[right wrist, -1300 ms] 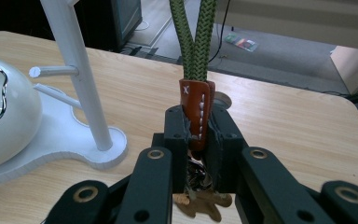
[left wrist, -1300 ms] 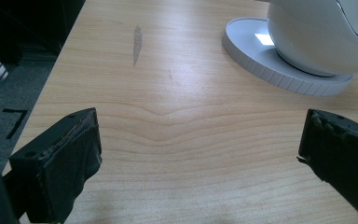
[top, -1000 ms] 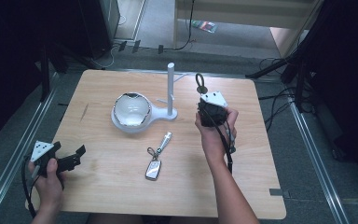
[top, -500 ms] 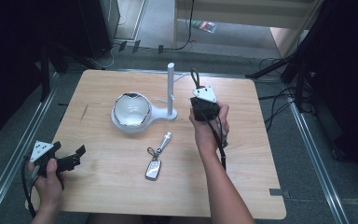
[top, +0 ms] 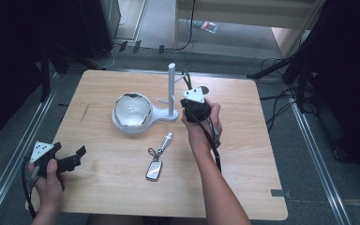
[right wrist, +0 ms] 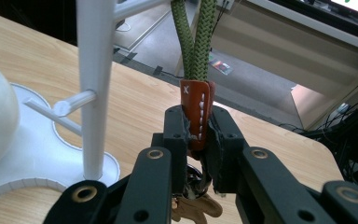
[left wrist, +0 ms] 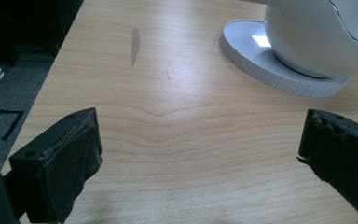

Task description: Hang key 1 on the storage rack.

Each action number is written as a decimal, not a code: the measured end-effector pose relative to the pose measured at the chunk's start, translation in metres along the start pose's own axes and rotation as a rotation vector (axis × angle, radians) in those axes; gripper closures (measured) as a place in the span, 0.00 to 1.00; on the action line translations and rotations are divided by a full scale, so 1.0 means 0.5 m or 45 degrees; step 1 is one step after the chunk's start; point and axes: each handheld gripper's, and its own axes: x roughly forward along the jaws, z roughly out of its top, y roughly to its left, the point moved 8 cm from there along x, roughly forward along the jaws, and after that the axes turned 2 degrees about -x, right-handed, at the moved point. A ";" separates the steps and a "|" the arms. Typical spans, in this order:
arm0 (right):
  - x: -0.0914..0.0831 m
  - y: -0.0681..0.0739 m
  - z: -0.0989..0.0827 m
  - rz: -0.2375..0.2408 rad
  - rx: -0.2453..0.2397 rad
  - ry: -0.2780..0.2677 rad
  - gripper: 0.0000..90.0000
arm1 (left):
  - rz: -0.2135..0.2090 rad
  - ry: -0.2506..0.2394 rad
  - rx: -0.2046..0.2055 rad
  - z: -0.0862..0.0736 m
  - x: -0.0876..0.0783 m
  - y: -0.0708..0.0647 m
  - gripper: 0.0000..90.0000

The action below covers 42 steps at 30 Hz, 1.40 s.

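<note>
A keyring on a green cord loop [right wrist: 196, 37] with an orange leather tab [right wrist: 196, 109] is pinched by that tab in my right gripper [right wrist: 197, 133], which is shut on it; brass keys [right wrist: 196, 209] dangle under the jaws. The loop rises just right of the white stand's post [right wrist: 95, 84], close to an upper peg [right wrist: 135, 7]. In the high view my right gripper [top: 191, 91] sits beside the post [top: 171, 89]. My left gripper [top: 77, 157] rests near the table's front left, its jaws open over bare wood [left wrist: 200, 149].
A white bowl [top: 132, 110] sits on the stand's round base [left wrist: 279, 74], left of the post. A car key fob [top: 154, 169] with a metal tag [top: 165, 140] lies mid-table. The wooden table [top: 262, 178] ends at metal floor rails on both sides.
My right gripper has carried the keyring leftward, closer to the stand's post. The left gripper has stayed put.
</note>
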 end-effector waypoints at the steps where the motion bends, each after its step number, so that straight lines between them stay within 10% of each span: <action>1: -0.001 0.003 0.000 -0.003 -0.006 0.002 0.89 | 0.000 0.001 0.001 0.000 0.000 0.000 0.00; 31: -0.004 0.075 -0.037 0.282 -0.099 0.026 0.74 | 0.000 0.006 0.001 0.000 0.001 0.000 0.00; 42: -0.029 0.063 -0.074 0.282 0.012 0.272 0.41 | -0.002 0.007 0.001 0.000 0.002 -0.001 0.00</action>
